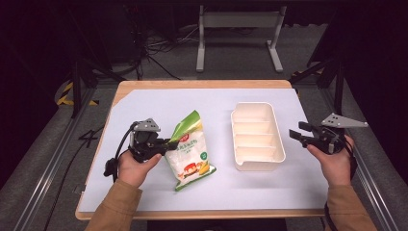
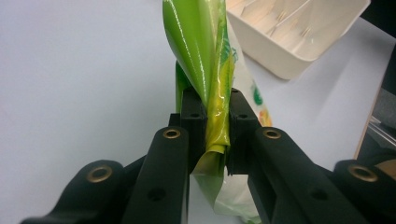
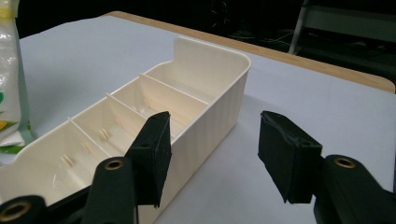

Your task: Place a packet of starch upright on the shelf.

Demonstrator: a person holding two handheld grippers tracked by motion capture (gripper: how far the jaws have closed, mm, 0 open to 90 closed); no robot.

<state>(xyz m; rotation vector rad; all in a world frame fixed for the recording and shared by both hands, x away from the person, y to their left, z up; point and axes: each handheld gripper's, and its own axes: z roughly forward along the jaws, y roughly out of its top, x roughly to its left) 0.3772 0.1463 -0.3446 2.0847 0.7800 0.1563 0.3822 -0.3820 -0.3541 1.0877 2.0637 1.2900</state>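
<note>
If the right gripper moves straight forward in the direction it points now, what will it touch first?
Most likely the cream divided tray: the open right gripper points at the tray's near side wall, with bare table between them. Exact height is unclear, so its jaws might straddle the rim.

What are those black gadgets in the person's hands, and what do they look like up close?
Each is a handheld two-finger tool. The left gripper and right gripper are matte black, with angular linked arms pinned by brass-coloured rivets. The fingers end in flat rectangular black pads. A grey three-cornered plate sits atop each, and a black cable trails from the left one. The person wears tan sleeves.
</note>
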